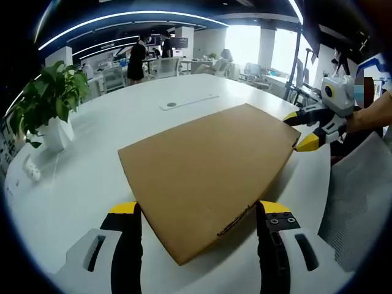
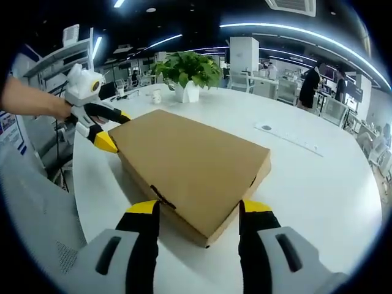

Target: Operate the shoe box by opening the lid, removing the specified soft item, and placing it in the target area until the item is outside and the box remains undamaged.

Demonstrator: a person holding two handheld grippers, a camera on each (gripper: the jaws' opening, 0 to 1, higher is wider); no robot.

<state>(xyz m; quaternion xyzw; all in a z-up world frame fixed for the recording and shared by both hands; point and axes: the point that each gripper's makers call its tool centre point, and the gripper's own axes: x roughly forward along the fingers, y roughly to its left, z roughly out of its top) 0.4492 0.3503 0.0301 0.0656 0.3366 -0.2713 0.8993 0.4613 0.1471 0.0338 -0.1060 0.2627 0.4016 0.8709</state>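
Both tools gape wide at opposite corners of the closed shoe box (image 2: 193,168) on the white bench (image 2: 318,190); a hard pinch could crease its cardboard lid.

Big white table (image 1: 202,92) with a curved edge; a round grommet (image 1: 171,105) and a long flat cable cover (image 1: 190,101) are set into it near mid-table, also seen in right gripper view as grommet (image 2: 266,127) and cover (image 2: 294,141). Leafy green plant in a white pot (image 1: 54,131) sits near the table edge, same pot (image 2: 187,92) in right gripper view, with a small white cup (image 2: 157,96) just beside it. A small white object (image 1: 32,170) lies near the pot, too blurred to identify. Grey mesh chair back (image 1: 358,202) at the table edge. Background: open office with desks, curved ceiling light strips, bright windows, a person in black (image 1: 136,61) standing well away.
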